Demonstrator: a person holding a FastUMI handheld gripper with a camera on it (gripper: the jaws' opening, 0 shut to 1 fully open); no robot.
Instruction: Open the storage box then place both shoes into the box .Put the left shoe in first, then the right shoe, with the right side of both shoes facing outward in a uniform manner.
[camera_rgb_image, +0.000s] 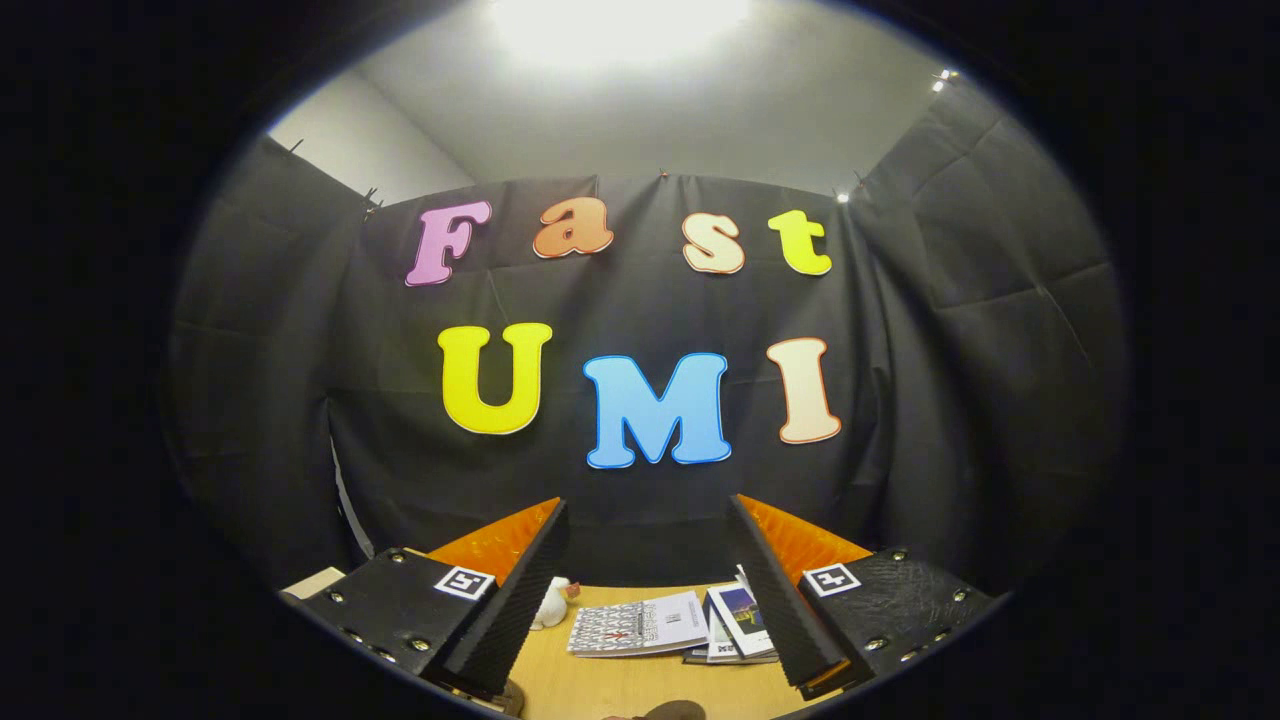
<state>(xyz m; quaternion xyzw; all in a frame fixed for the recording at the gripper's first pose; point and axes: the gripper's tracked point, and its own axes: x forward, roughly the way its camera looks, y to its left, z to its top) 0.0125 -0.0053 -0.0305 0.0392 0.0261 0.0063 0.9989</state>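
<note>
Released two-finger gripper (648, 590) spread wide; at 12 o'clock between its fingers, printed booklets (640, 625) on bare tan wooden tabletop (620, 685).

Your two-finger gripper (648, 560): fingers spread wide apart, nothing between them. Each finger (520, 590) is a long wedge with a finely ribbed inner pad. Each sits on a flat textured plate (395, 605) fixed with round metal screws. One square black-and-white fiducial marker (465, 582) per plate, near the finger base. Glossy orange moulded shells (495, 545) sit behind the fingers.
</note>
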